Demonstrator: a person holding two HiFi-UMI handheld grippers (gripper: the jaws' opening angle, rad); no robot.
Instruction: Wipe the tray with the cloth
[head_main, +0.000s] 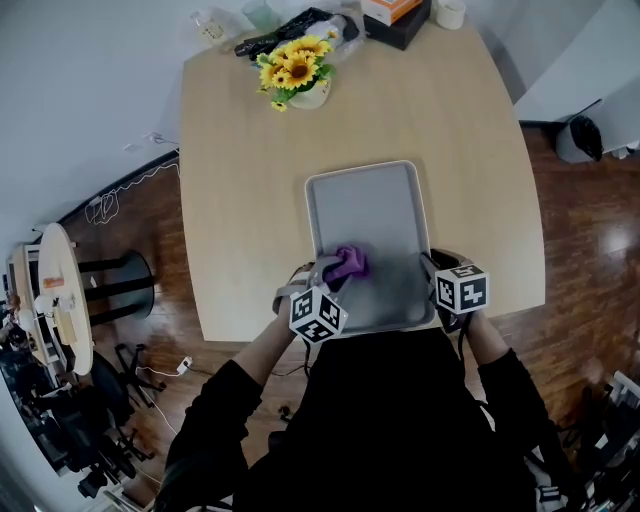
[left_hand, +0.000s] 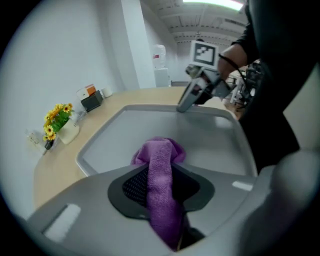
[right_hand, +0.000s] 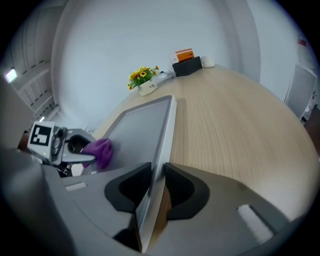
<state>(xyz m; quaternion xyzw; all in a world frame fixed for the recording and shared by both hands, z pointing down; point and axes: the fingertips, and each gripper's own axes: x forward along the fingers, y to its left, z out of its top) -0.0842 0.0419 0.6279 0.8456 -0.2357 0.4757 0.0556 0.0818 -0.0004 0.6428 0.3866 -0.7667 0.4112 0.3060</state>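
Head view puts the table (head_main: 250, 150) beneath me. The tray (head_main: 365, 200) lies flat near its front edge, long axis running straight away from me toward the flowers (head_main: 295, 65), one short end at my side. My right gripper (right_hand: 156, 187) is clamped on the tray's right rim close to the near corner, steadying it. My left gripper (left_hand: 160, 182) pinches the cloth (left_hand: 159, 155), whose purple bunch sits on the tray floor at the near left. I judge the wiping is under way, with the far floor not yet covered. The next stroke calls for pressing the bunch down and dragging it along the long axis, right hand bracing.
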